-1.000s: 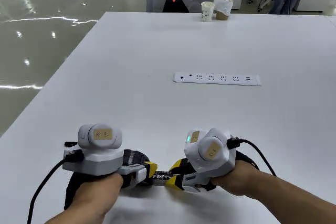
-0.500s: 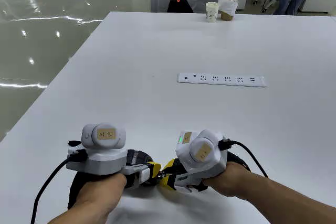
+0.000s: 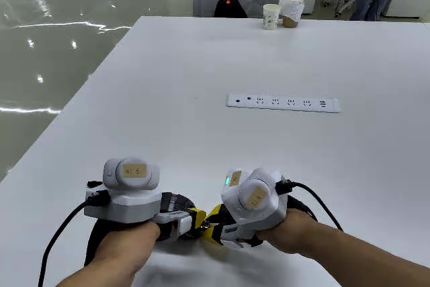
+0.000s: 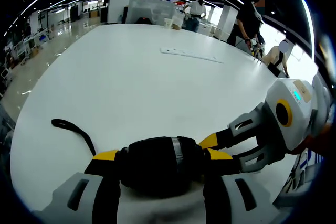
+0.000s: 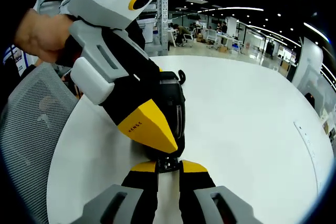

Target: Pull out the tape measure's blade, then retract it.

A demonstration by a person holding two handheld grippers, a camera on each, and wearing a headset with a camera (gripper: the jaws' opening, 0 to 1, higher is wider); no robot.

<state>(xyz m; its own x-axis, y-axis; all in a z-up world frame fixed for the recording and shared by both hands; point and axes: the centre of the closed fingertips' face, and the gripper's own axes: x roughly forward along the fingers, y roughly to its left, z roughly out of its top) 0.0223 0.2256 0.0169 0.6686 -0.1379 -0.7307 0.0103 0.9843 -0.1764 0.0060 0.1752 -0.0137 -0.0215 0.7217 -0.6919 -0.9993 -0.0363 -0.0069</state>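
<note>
A black tape measure (image 4: pixel 160 169) rests on the white table (image 3: pixel 201 132) near its front edge, and my left gripper (image 4: pixel 161 156) is shut on its case. In the head view the case (image 3: pixel 176 205) sits just ahead of the left gripper (image 3: pixel 191 223). My right gripper (image 5: pixel 168 166) is shut on the blade's end hook (image 5: pixel 168 163), right against the case (image 5: pixel 170 108). No length of blade shows between the two grippers. The right gripper (image 3: pixel 211 228) nearly touches the left one. The case's black wrist strap (image 4: pixel 73 129) trails on the table.
A white power strip (image 3: pixel 282 103) lies across the middle of the table. A paper cup (image 3: pixel 271 15) and a plastic drink cup (image 3: pixel 293 1) stand at the far edge. The table's left edge (image 3: pixel 80 92) drops to a shiny floor. Cables trail from both grippers.
A short stretch of blade showed between the grippers one second ago. The right gripper has moved left to the case and the blade has gone back in. The left gripper holds still.
</note>
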